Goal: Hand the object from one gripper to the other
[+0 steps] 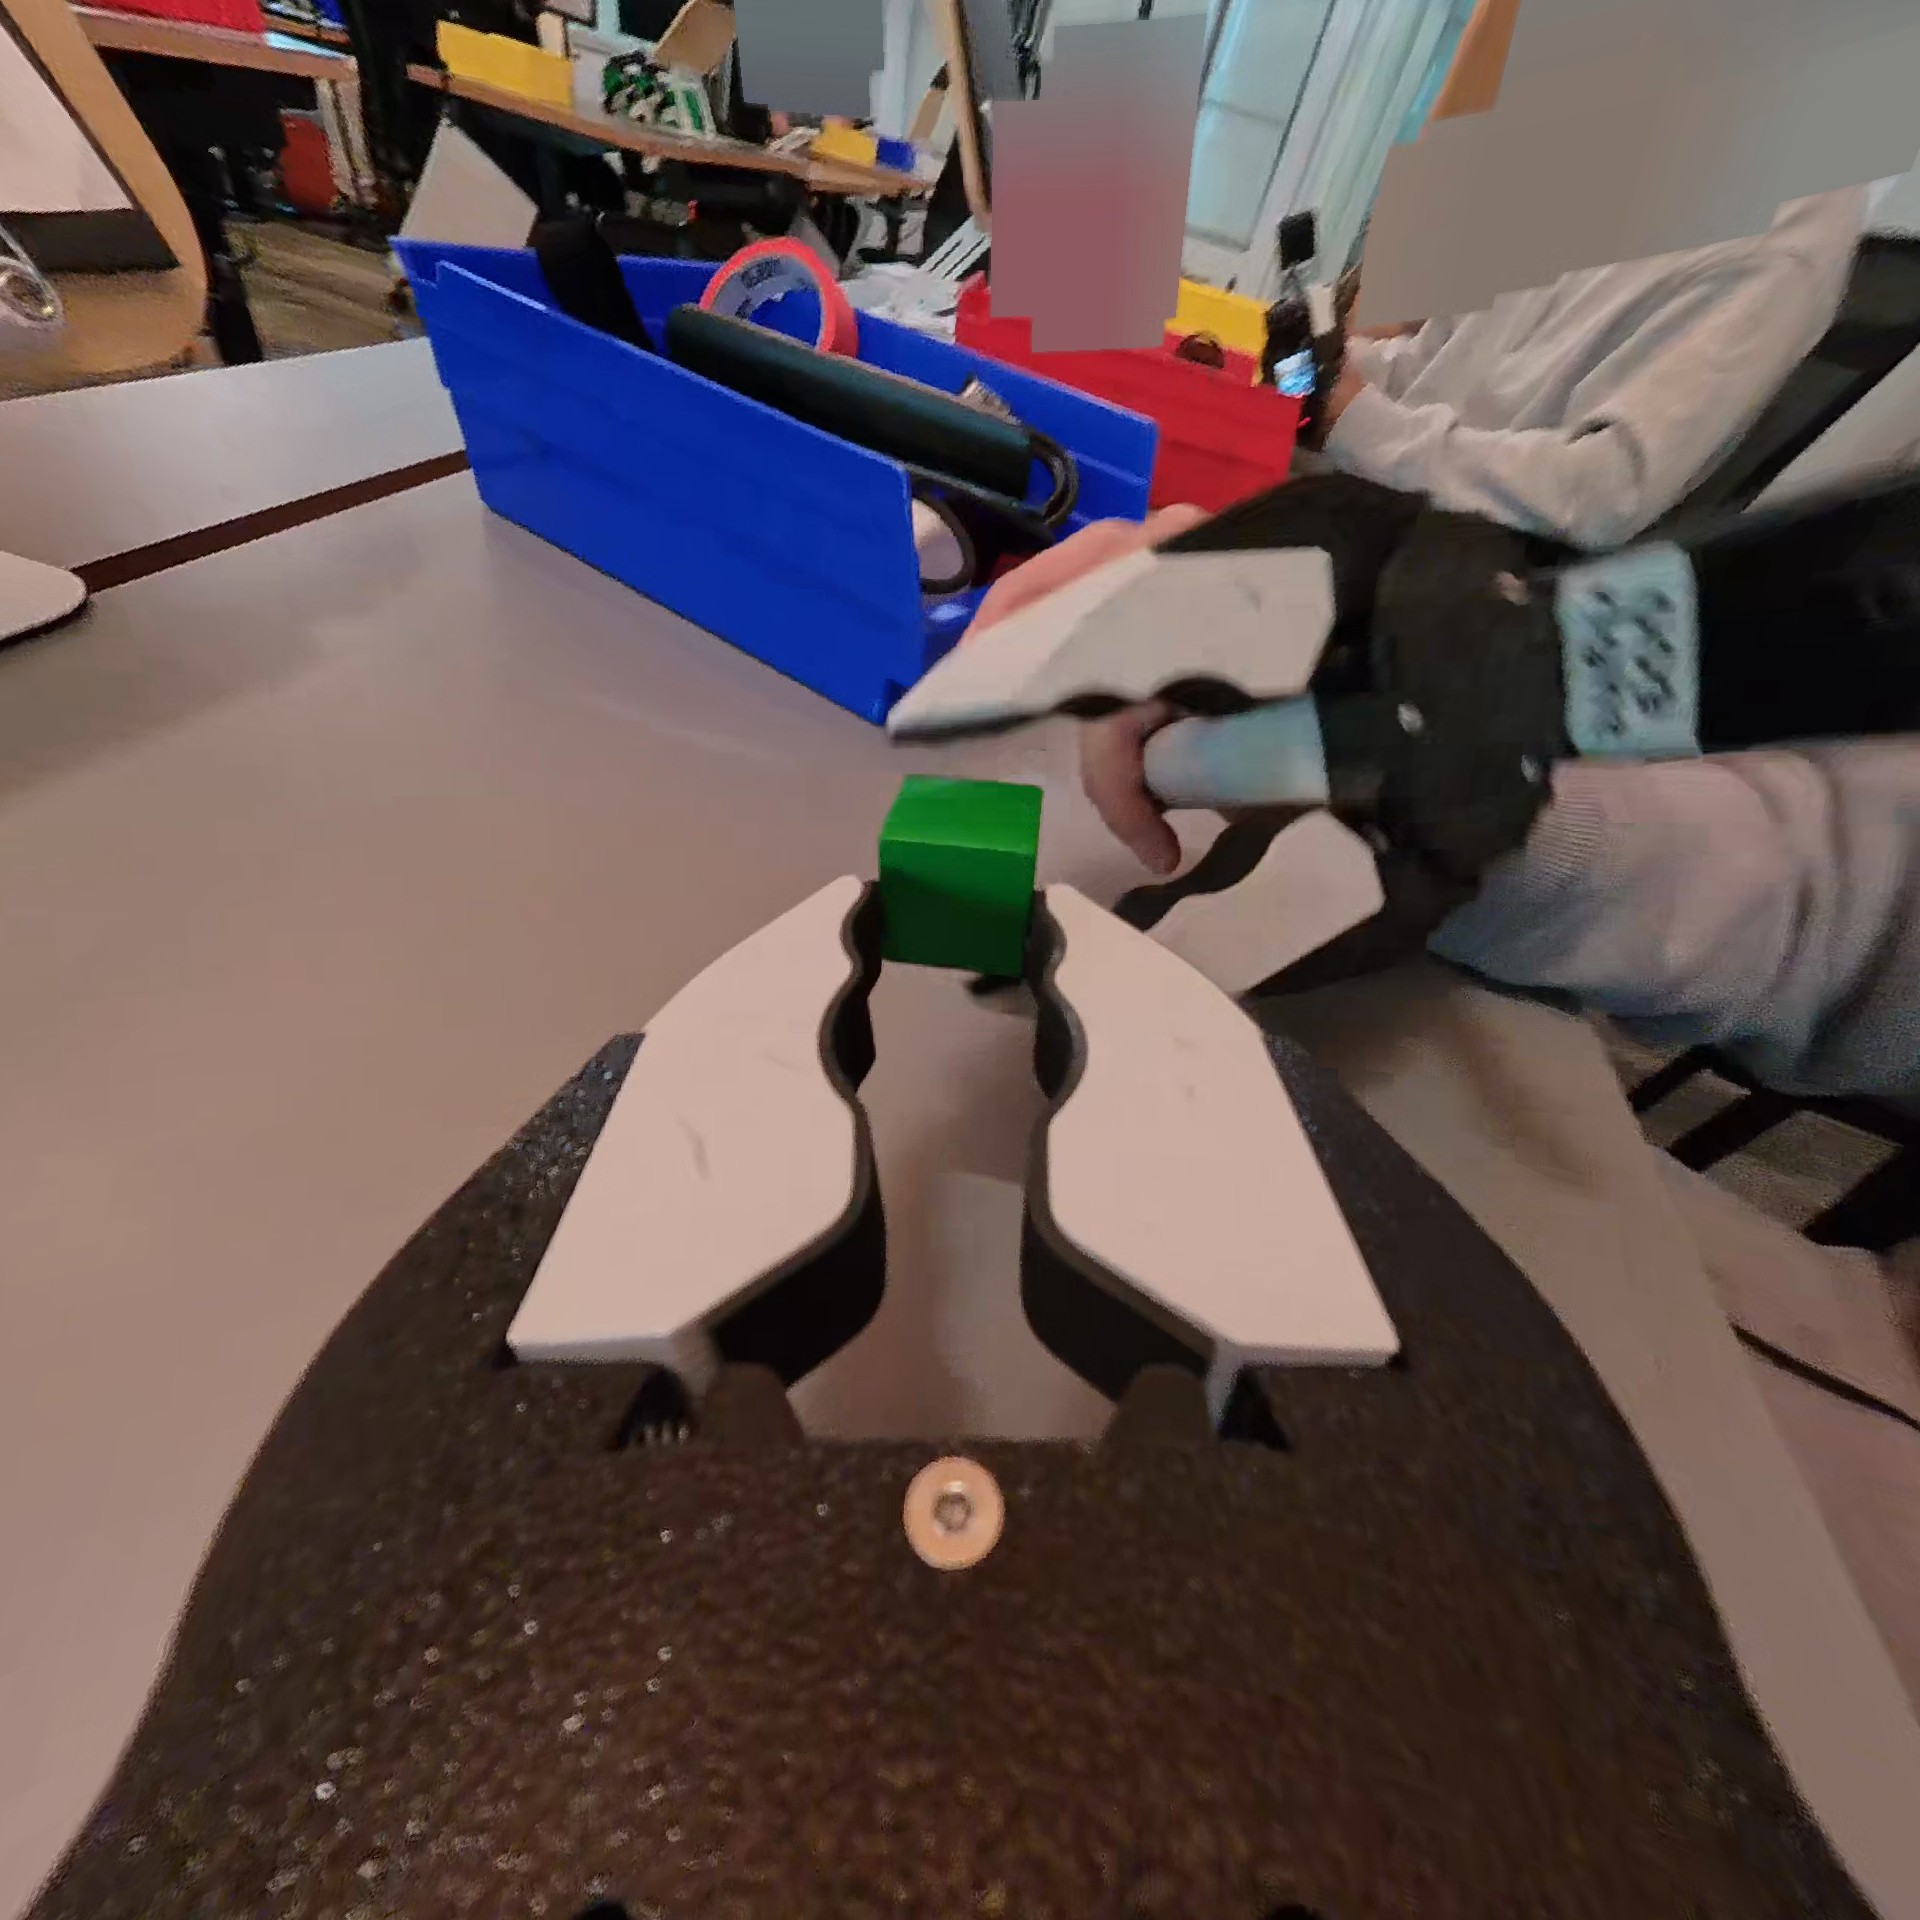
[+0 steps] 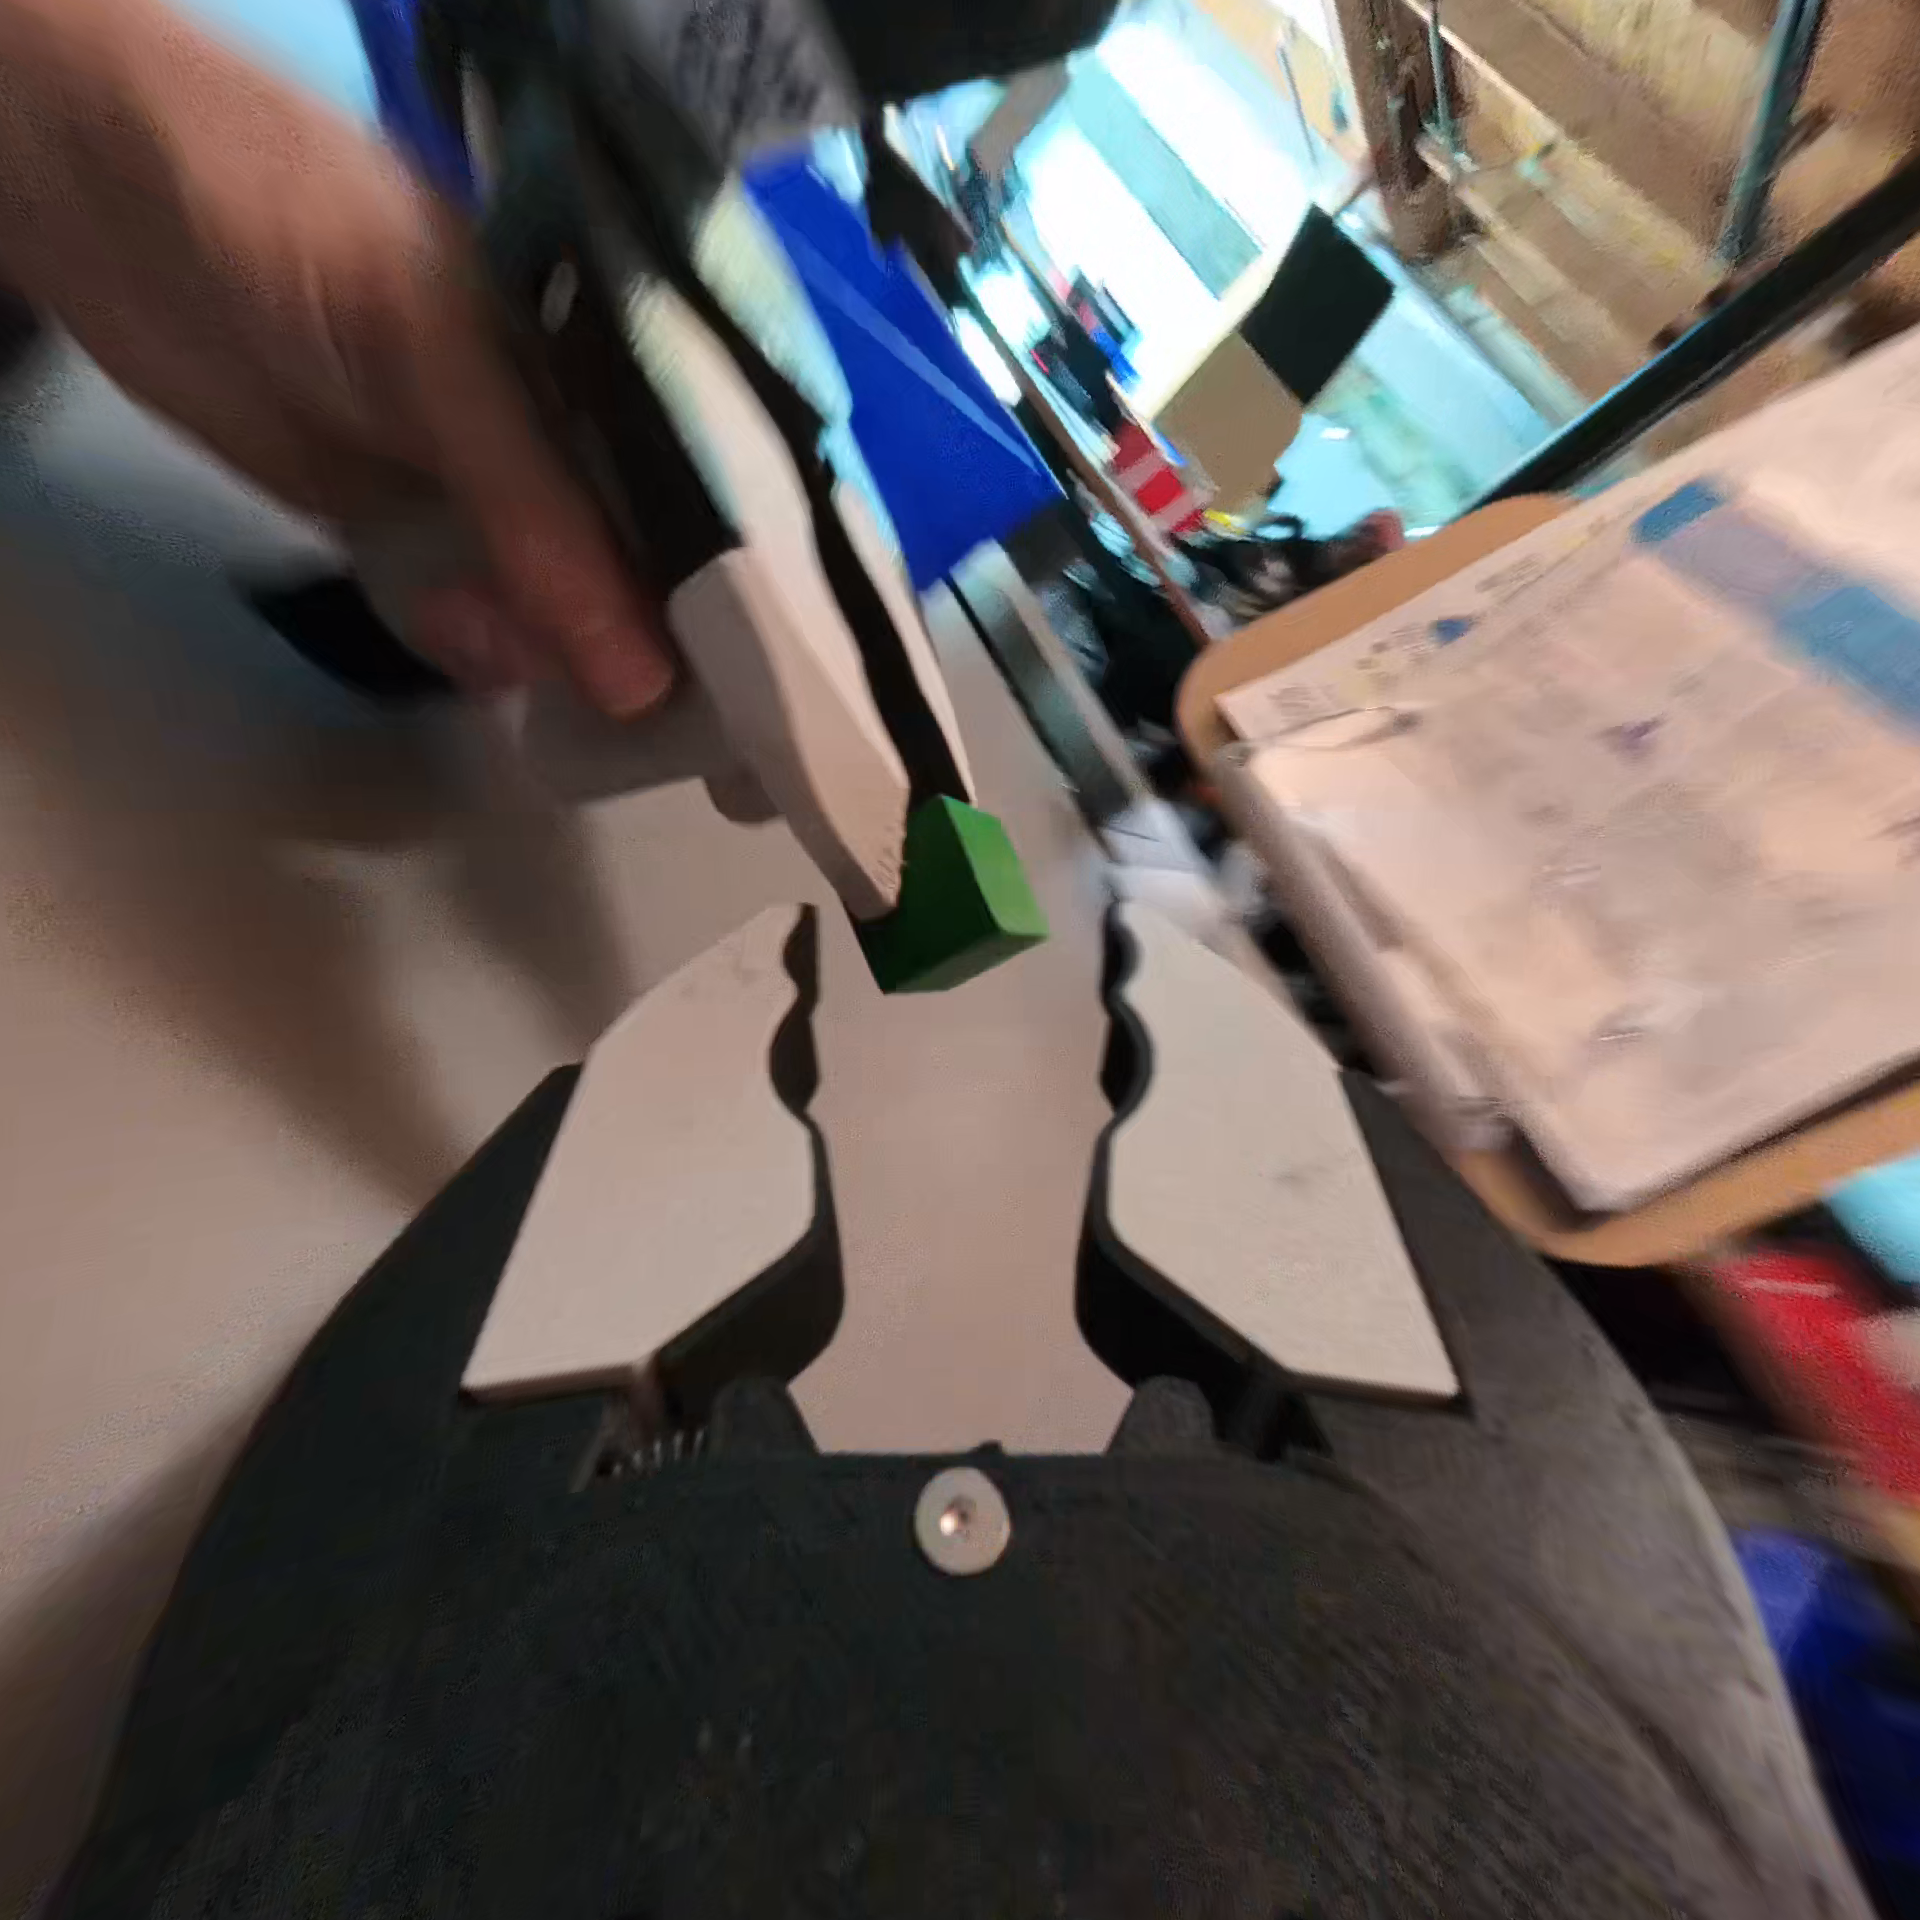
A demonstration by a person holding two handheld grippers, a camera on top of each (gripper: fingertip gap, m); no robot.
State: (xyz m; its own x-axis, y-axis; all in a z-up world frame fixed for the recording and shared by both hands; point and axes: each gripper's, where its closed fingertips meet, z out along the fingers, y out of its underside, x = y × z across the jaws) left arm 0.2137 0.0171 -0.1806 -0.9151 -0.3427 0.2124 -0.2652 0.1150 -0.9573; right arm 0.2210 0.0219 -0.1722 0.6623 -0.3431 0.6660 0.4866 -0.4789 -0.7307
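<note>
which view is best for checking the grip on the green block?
Left wrist view: sharp, the green block sits clamped between the left gripper fingertips, both contact sides visible. Right wrist view shows the block motion-blurred, one side hidden by a finger, ahead of the open right gripper.

green block (image 1: pixel 958 878): small solid cube, plain green, edges clean. pinched at its near end between the two fingertips of the left gripper (image 1: pixel 954 914), off the table, slightly tilted. its free end points toward the right gripper (image 2: pixel 961 935), not touching it.

No legible writing anywhere.
</note>
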